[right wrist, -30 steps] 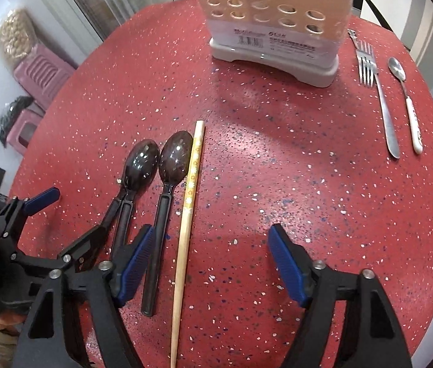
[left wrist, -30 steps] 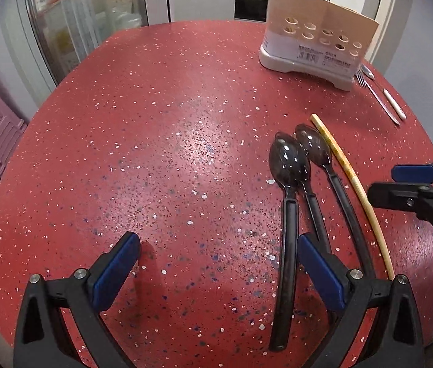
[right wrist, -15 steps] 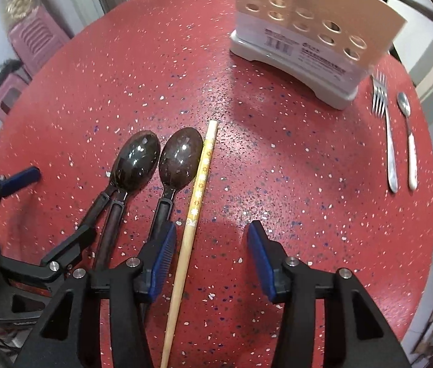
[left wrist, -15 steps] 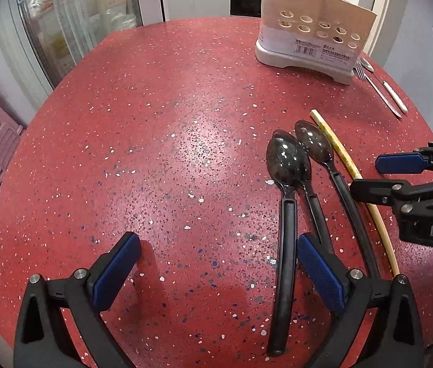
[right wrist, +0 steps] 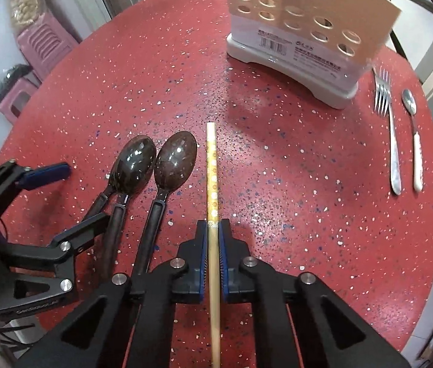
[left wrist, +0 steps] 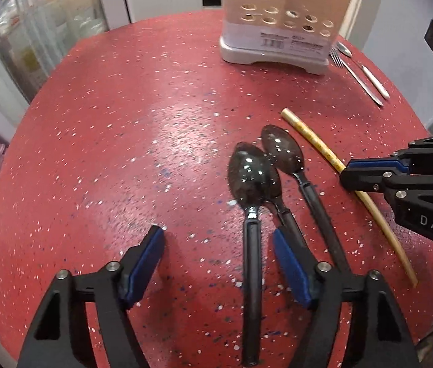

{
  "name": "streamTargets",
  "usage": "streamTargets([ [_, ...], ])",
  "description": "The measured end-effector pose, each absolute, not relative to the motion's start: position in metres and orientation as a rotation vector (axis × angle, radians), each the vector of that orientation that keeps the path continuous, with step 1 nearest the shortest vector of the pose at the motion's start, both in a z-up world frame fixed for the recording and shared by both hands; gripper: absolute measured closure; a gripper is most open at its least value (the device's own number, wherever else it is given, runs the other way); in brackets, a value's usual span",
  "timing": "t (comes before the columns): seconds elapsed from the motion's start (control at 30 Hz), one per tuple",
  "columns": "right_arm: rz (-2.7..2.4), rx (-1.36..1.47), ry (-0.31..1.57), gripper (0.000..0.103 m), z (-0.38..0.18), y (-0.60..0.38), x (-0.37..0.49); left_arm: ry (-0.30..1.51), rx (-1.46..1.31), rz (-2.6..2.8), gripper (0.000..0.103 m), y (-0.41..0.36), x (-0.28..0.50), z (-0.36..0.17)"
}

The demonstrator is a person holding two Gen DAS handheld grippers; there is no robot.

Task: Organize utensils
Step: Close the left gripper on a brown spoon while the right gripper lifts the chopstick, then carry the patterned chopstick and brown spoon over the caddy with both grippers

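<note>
- My right hand-held gripper (right wrist: 214, 230) is clamped on the chopstick (right wrist: 211, 165); the blue pads press it from both sides, near the middle of its length.
- The chopstick lies on the red speckled bench (right wrist: 277, 159), and its decorated end points toward the utensil holder (right wrist: 305, 36) at the far side.
- Just left of the chopstick lie three dark spoons; the nearest one (right wrist: 175, 161) is beside it but apart, and the other two (right wrist: 132, 165) overlap each other.
- My left hand-held gripper (left wrist: 218, 250) has its jaws wide and they are closing now; the handle of the leftmost spoon (left wrist: 251, 257) lies between them, nearer to the right pad, and the pads do not press it.
- The right finger of this gripper stands over the handle of the middle spoon.
- A fork (right wrist: 389, 135) and a small spoon with a white handle (right wrist: 414, 141) lie side by side at the far right, well apart from both grippers.
</note>
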State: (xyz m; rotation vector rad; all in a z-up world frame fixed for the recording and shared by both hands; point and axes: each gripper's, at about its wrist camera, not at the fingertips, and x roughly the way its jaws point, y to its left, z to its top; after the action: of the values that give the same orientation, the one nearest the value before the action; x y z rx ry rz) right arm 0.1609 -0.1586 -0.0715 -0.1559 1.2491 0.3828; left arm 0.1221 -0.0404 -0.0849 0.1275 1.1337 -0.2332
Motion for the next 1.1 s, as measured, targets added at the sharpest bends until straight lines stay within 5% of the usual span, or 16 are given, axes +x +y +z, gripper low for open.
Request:
streamTargets([
  [0.13, 0.407, -0.111, 1.245, 0.095, -0.072, -0.168, 0.159, 1.17, 0.16, -0.28, 0.024, -0.05, 0.125, -0.082],
  [0.3, 0.439, -0.063, 1.217, 0.095, -0.065, -0.182, 0.153, 1.199, 0.218, -0.35, 0.066, -0.07, 0.123, -0.078],
  [1.1, 0.534, 0.11, 1.031, 0.095, -0.015, -0.24, 0.137, 0.915, -0.009, -0.226, 0.066, -0.025, 0.084, -0.019],
])
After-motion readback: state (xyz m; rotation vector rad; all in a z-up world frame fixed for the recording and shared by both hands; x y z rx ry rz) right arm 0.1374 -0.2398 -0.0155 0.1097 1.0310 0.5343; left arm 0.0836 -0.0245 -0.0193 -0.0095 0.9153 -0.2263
